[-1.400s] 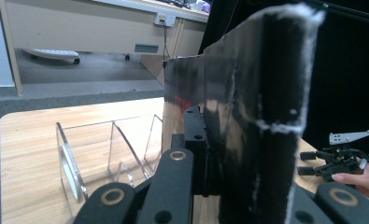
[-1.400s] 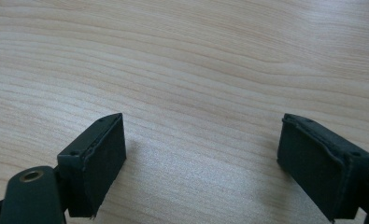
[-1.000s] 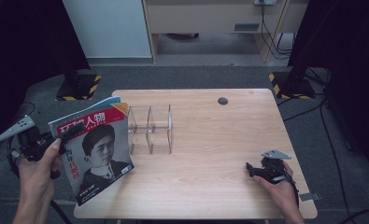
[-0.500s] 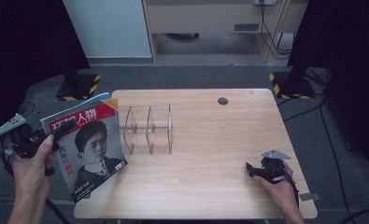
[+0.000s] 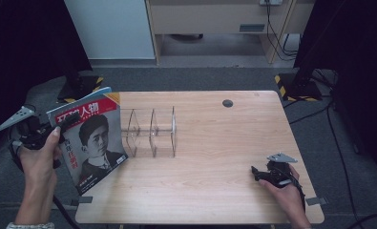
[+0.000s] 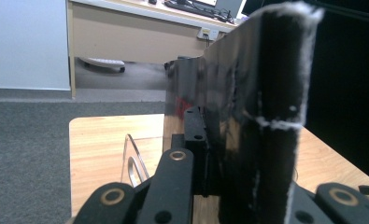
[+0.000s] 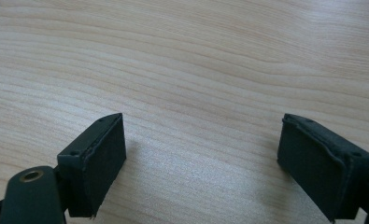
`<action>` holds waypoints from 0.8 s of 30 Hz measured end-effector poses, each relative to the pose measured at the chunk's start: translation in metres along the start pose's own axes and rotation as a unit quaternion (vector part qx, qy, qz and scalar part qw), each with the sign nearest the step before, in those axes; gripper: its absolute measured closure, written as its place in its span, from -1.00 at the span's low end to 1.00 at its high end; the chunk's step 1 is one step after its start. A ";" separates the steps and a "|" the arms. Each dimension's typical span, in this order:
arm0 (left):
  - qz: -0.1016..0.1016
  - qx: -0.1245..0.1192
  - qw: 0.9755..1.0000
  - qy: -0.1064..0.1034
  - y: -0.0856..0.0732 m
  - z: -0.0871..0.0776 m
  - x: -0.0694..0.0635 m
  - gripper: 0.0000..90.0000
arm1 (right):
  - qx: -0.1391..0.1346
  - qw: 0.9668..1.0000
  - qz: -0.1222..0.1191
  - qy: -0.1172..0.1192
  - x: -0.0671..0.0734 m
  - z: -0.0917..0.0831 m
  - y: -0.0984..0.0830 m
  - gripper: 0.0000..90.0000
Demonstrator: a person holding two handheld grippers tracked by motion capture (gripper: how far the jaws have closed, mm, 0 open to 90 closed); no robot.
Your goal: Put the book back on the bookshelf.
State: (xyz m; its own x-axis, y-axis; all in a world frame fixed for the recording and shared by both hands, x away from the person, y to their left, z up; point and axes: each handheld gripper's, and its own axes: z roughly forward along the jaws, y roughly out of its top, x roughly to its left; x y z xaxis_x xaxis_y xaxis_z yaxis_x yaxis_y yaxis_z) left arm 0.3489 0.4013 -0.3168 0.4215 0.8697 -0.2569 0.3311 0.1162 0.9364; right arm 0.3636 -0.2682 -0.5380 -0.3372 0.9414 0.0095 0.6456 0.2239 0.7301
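Observation:
A magazine [image 5: 93,143] with a portrait on its cover hangs tilted over the table's left edge. My left gripper [image 5: 64,121] is shut on its upper left corner. In the left gripper view the magazine [image 6: 252,116] stands edge-on between the jaws of that gripper [image 6: 210,154]. A clear acrylic divider rack [image 5: 150,131] stands on the table just right of the magazine, and part of the rack [image 6: 131,161] rises beyond the jaws. My right gripper [image 5: 257,172] rests at the table's near right, open. Bare wood lies between the two pads of the right gripper [image 7: 203,158].
The wooden table [image 5: 214,157] has a small black round cap [image 5: 227,103] near its far edge. Grey carpet surrounds it. Stand bases with yellow-black tape [image 5: 296,86] sit at the far corners, and a beige desk with cables [image 5: 214,19] stands behind.
My left hand has carried the magazine a little to the left, away from the rack. The right gripper has stayed where it was.

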 end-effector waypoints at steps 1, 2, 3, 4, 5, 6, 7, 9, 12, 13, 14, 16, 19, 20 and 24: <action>0.000 -0.003 1.000 0.002 0.001 0.001 0.000 0.92 | 0.000 1.000 0.000 0.000 0.000 0.000 0.000 -0.65; 0.000 -0.005 1.000 0.001 0.002 0.002 0.001 0.92 | 0.000 1.000 -0.001 0.000 0.000 0.000 0.000 -0.65; 0.000 -0.005 1.000 0.001 0.002 0.002 0.001 0.92 | 0.000 1.000 -0.001 0.000 0.000 0.000 0.000 -0.65; 0.000 -0.006 1.000 0.004 0.003 0.004 0.002 0.92 | 0.000 1.000 0.000 0.000 0.000 0.000 0.000 -0.65; -0.001 -0.006 1.000 0.004 0.003 0.005 0.002 0.92 | 0.000 1.000 0.000 0.000 0.000 0.000 0.000 -0.65; 0.000 -0.007 1.000 0.006 0.004 0.007 0.002 0.92 | 0.001 1.000 -0.001 0.000 0.000 0.000 0.000 -0.65; 0.000 -0.007 1.000 0.006 0.004 0.007 0.002 0.92 | 0.001 1.000 -0.001 0.000 0.000 0.000 0.000 -0.65; 0.000 -0.007 1.000 0.007 0.004 0.009 0.003 0.92 | 0.000 1.000 0.000 0.000 0.000 0.000 0.000 -0.65; 0.006 -0.007 1.000 0.009 0.005 0.014 0.001 0.92 | 0.000 1.000 -0.001 0.000 0.000 0.000 0.000 -0.66; 0.008 -0.008 1.000 0.010 0.006 0.015 0.001 0.92 | 0.000 1.000 0.000 0.000 0.000 0.000 0.000 -0.66; 0.008 -0.008 1.000 0.010 0.006 0.015 0.001 0.92 | 0.000 1.000 0.000 0.000 0.000 0.000 0.000 -0.66; 0.005 -0.011 1.000 0.010 0.006 0.018 0.002 0.92 | 0.001 1.000 -0.002 0.001 0.000 0.000 0.000 -0.66; 0.002 -0.012 1.000 0.012 0.007 0.024 0.003 0.92 | 0.001 1.000 -0.002 0.001 0.000 0.000 0.000 -0.66; 0.002 -0.012 1.000 0.012 0.007 0.025 0.003 0.92 | 0.001 1.000 -0.002 0.001 0.000 0.000 0.000 -0.66; 0.003 -0.015 1.000 0.012 0.008 0.026 0.003 0.92 | 0.001 1.000 -0.002 0.001 0.000 0.000 0.000 -0.66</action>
State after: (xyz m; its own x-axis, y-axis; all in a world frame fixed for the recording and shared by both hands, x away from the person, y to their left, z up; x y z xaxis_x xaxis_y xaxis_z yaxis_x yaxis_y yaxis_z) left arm 0.3753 0.3925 -0.3167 0.4031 0.8817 -0.2451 0.3032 0.1240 0.9448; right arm 0.3639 -0.2683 -0.5379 -0.3409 0.9401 0.0076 0.6460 0.2283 0.7284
